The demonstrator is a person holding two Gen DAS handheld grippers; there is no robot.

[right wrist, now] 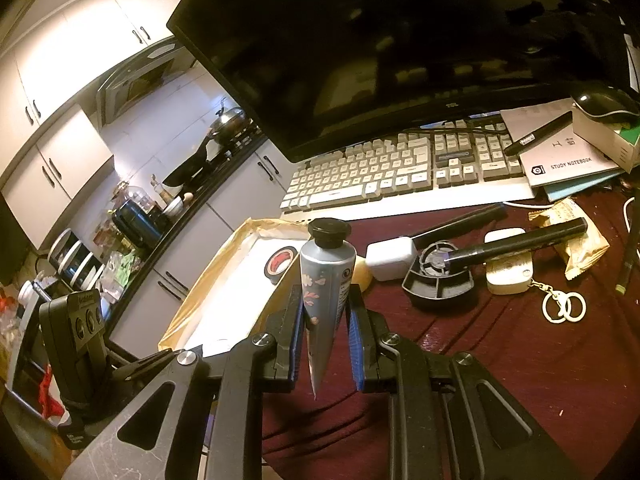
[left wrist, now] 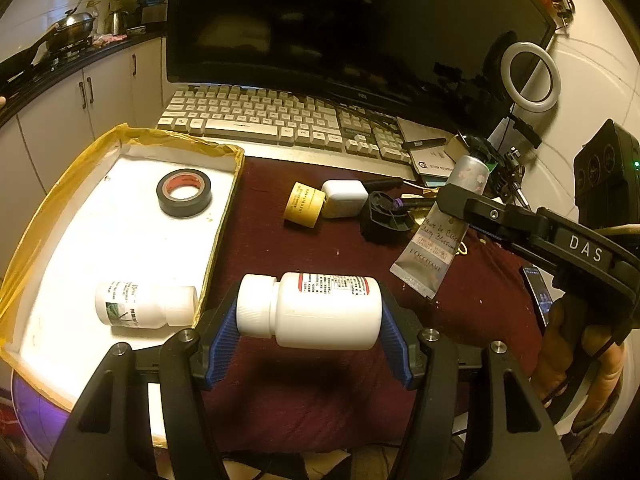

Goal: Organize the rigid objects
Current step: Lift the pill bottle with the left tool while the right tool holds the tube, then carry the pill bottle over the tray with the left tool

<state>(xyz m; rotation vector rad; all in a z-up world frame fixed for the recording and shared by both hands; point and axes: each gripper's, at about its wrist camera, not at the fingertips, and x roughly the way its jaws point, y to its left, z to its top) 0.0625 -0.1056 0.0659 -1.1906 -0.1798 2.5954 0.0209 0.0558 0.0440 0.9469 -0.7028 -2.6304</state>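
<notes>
Since the left hand-held gripper [left wrist: 310, 312] clamps the light, slick pill bottle [left wrist: 316, 310] endwise above the tabletop [left wrist: 320, 380] near the tray [left wrist: 224, 208], and the right hand-held gripper [right wrist: 325, 344] pinches the soft cream tube [right wrist: 326, 280] mid-body, gentle grips suit

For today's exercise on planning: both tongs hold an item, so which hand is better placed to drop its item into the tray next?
Probably the left. Its tongs hold the white bottle right beside the tray edge, where another bottle already lies. The right tongs, gripping the hand cream tube, sit farther over the cloth.
</notes>
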